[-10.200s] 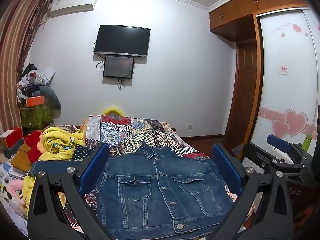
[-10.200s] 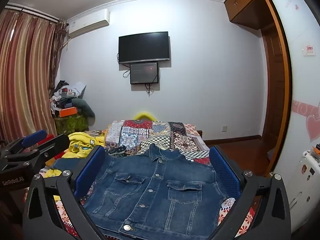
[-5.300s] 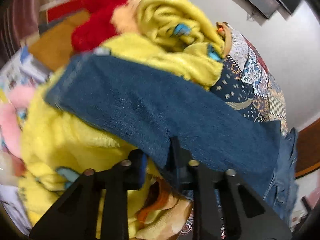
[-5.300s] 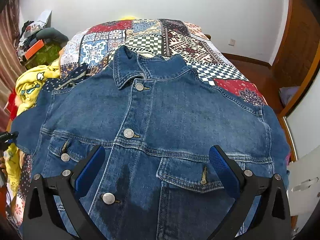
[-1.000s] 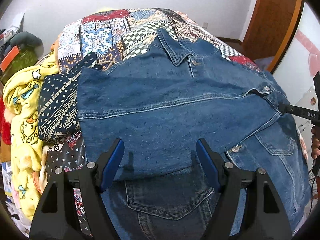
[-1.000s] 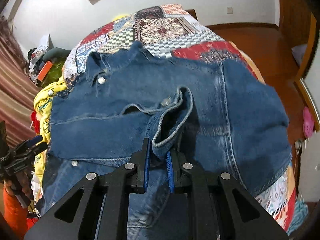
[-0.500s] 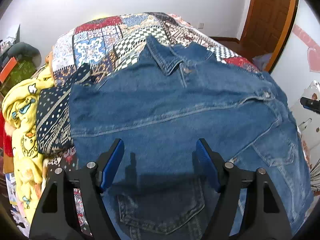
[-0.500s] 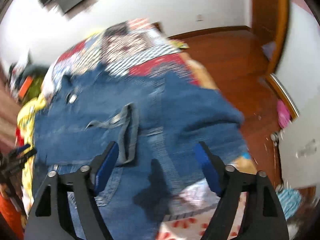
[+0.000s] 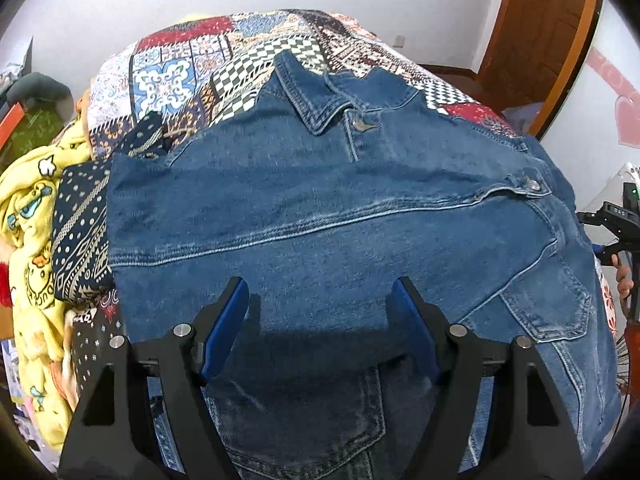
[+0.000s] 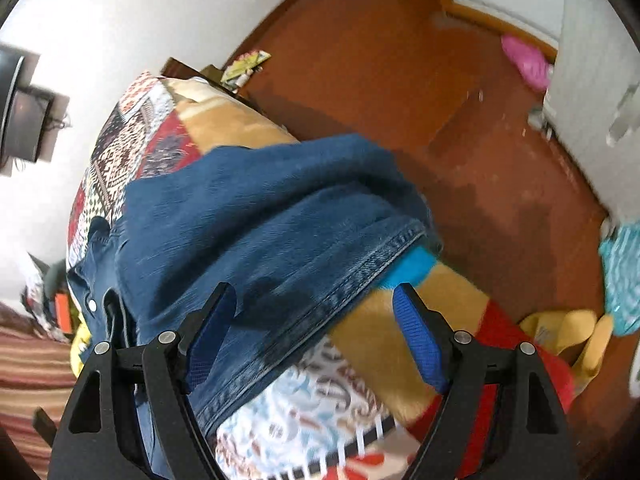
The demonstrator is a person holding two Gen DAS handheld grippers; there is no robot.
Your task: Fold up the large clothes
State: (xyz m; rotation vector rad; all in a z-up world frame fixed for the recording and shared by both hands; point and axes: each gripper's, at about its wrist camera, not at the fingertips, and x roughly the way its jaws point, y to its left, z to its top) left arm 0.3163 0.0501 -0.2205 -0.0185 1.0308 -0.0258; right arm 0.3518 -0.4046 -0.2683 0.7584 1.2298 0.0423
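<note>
A blue denim jacket point(image 9: 320, 208) lies front up on the patchwork bed cover point(image 9: 192, 64), collar at the far end. Its left sleeve is folded across the chest, the cuff point(image 9: 524, 188) near the right side. My left gripper point(image 9: 320, 320) is open and empty above the jacket's lower part. My right gripper point(image 10: 312, 320) is open and empty over the jacket's right sleeve point(image 10: 280, 232), which hangs at the bed's right edge. The right gripper also shows in the left wrist view point(image 9: 612, 220) at the far right.
Yellow cartoon blankets point(image 9: 28, 208) and a dark patterned cloth point(image 9: 80, 232) are piled left of the jacket. Right of the bed is a brown wooden floor point(image 10: 440, 80) with a pink object point(image 10: 524, 60), yellow slippers point(image 10: 568, 336) and a white cabinet point(image 10: 600, 80).
My right gripper let go of the left sleeve's cuff, opened, and swung right and down to the jacket's right sleeve at the bed edge. My left gripper stayed open and rose slightly.
</note>
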